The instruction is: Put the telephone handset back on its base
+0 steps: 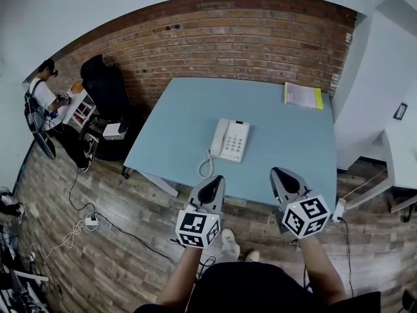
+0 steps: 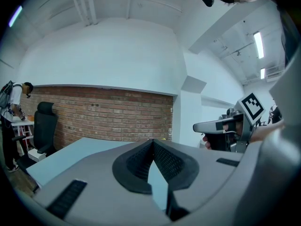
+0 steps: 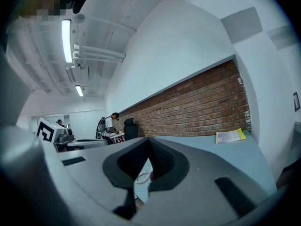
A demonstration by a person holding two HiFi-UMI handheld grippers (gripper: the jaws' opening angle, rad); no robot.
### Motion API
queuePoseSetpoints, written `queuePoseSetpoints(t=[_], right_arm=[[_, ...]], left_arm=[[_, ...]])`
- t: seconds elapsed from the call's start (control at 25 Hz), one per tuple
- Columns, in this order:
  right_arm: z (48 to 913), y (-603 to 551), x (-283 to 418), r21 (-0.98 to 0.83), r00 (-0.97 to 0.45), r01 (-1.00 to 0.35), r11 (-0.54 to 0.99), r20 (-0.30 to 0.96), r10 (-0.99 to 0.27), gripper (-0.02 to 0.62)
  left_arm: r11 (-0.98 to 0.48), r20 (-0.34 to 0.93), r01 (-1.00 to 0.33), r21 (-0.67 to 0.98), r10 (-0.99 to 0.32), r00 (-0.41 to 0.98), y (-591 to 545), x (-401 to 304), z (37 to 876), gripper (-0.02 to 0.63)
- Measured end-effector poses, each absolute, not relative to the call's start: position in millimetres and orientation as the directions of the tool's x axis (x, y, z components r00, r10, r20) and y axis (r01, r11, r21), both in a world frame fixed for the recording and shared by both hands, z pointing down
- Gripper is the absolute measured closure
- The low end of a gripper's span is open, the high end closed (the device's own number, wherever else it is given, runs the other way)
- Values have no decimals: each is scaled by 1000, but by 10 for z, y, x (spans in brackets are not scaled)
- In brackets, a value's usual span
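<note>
A white telephone [image 1: 232, 140] lies in the middle of the light blue table [image 1: 293, 149]. Its handset [image 1: 217, 138] runs along the left side of the base, and I cannot tell whether it sits in the cradle. The coiled cord [image 1: 206, 167] loops toward the table's near edge and also shows as the cord [image 3: 142, 176] between the right jaws. My left gripper [image 1: 215, 180] [image 2: 152, 141] hangs over the near edge, just short of the cord, shut and empty. The right gripper [image 1: 279, 172] [image 3: 148, 140] hovers beside it to the right, also shut on nothing.
A yellow booklet [image 1: 303, 96] lies at the table's far right corner. A brick wall [image 1: 247, 38] stands behind. At the left are a black office chair [image 1: 104, 87] and a person [image 1: 42, 96] at a desk. Cables [image 1: 85, 223] trail over the wooden floor. A white table [image 1: 401, 168] is at the right.
</note>
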State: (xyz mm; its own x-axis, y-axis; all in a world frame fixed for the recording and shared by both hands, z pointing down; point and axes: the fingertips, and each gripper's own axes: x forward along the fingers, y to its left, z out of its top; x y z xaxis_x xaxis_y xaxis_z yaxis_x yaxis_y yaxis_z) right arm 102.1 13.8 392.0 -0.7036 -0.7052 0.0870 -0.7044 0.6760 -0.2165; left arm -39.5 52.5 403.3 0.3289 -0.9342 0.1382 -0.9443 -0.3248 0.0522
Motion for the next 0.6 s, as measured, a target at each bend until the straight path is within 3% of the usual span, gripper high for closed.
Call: queuePoseSetpoints(t=[0.6], right_arm=[[3962, 359, 1108, -228, -723, -683, 694, 78, -687, 583]], left_arm=[[-309, 137, -950, 41, -940, 312, 783, -260, 4018, 597]])
